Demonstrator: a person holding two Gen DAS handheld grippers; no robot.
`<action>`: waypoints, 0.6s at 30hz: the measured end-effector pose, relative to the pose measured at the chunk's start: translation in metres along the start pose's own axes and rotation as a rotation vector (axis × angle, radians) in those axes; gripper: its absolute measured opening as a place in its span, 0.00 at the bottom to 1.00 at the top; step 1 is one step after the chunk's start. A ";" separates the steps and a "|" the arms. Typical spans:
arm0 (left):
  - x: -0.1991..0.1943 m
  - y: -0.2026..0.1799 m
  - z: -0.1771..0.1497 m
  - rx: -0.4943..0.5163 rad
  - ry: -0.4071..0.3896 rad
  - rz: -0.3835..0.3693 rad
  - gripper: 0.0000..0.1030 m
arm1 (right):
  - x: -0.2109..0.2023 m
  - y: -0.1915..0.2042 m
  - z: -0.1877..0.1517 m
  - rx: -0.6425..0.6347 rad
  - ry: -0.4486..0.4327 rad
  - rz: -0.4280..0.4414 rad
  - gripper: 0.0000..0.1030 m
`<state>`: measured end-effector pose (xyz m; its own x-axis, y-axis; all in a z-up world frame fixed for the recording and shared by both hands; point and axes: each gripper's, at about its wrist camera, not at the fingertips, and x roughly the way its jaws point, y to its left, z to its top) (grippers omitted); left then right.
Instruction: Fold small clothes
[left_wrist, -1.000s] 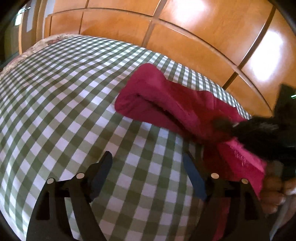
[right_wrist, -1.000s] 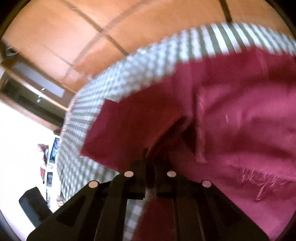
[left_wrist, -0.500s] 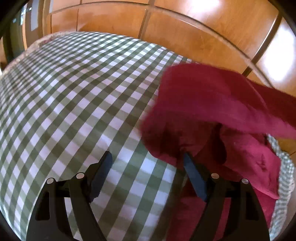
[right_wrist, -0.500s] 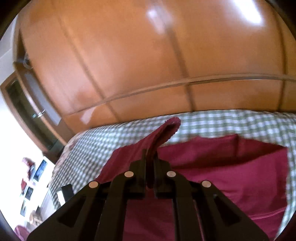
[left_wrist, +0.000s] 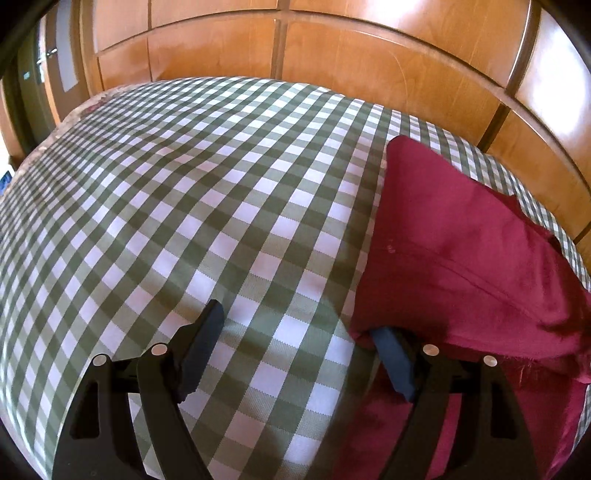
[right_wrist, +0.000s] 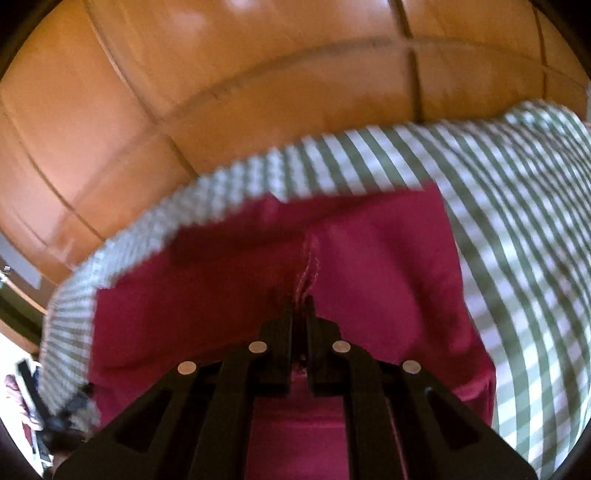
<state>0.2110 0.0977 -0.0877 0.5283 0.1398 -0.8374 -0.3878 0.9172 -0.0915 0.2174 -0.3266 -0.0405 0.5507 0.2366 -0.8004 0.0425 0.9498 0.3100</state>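
Fold in progress. The small crimson woven-cotton garment (left_wrist: 461, 258) lies on the green-and-white checked cloth covering the bed (left_wrist: 207, 206), close to the far edge that runs along the orange wooden panelled wardrobe (left_wrist: 369, 55), toward the right-hand corner in the left wrist view. One layer is doubled over another, with a stitched seam running across the top.

My right gripper (right_wrist: 300, 302) is fully closed, pinching a raised ridge of the crimson fabric at its seam; the cloth puckers between the pads. My left gripper (left_wrist: 295, 332) stands wide open and holds nothing: its left finger hovers over bare checked cloth, while its right finger (left_wrist: 391, 365) sits at the near left corner of the garment, and I cannot tell whether it is under the fabric's edge or just beside it.

I judge the garment light, limp and easily creased; it will sag from any single pinch and drag on the cloth below. Frayed threads at the near hem suggest a weak raw edge. I would take hold at corners or seams, where the layers are thickest.
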 end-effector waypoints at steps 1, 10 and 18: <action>0.000 -0.001 -0.001 0.006 -0.001 0.003 0.76 | 0.004 -0.006 -0.006 0.012 0.007 -0.002 0.04; -0.062 -0.002 -0.015 0.101 -0.173 -0.058 0.76 | -0.030 -0.021 -0.022 0.031 -0.055 -0.065 0.40; -0.069 -0.062 -0.010 0.282 -0.179 -0.282 0.76 | -0.057 0.010 -0.030 -0.049 -0.119 -0.024 0.44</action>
<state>0.1912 0.0280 -0.0298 0.7160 -0.0909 -0.6921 -0.0017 0.9913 -0.1319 0.1609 -0.3246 -0.0071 0.6450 0.1908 -0.7399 0.0171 0.9645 0.2636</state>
